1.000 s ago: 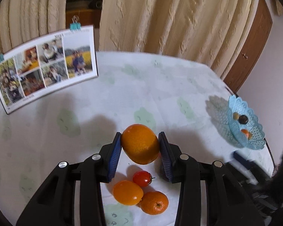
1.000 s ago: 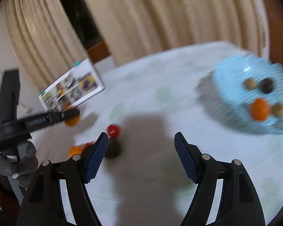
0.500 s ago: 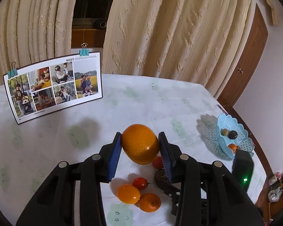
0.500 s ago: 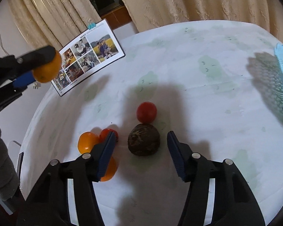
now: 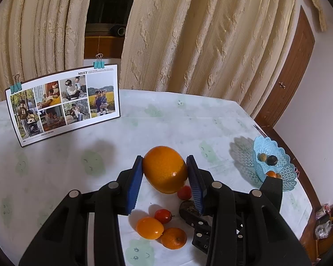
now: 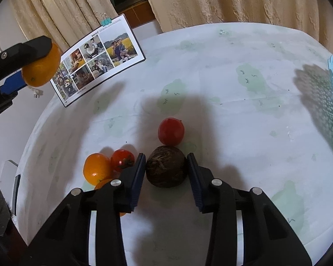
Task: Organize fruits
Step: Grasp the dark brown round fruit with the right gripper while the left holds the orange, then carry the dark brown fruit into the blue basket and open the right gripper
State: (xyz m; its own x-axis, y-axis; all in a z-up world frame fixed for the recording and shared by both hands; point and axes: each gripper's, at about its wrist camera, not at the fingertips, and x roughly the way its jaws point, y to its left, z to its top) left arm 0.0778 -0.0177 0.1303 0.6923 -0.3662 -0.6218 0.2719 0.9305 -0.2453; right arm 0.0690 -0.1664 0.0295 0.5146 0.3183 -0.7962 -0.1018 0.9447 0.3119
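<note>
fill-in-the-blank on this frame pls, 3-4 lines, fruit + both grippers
1. The left gripper holds a large ____ fruit above the table.
2. The right gripper has its jaws on either side of a dark ____ fruit resting on the table.
3. The basket at the table's edge is light ____.
4. The photo card is topped by ____ binder clips.

Missing words: orange; brown; blue; two

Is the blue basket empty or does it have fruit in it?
Not empty. The blue basket holds a few small fruits, dark and orange ones.

The photo card (image 5: 64,102) reads "MEET" and "FREEZE FRAME".
</note>
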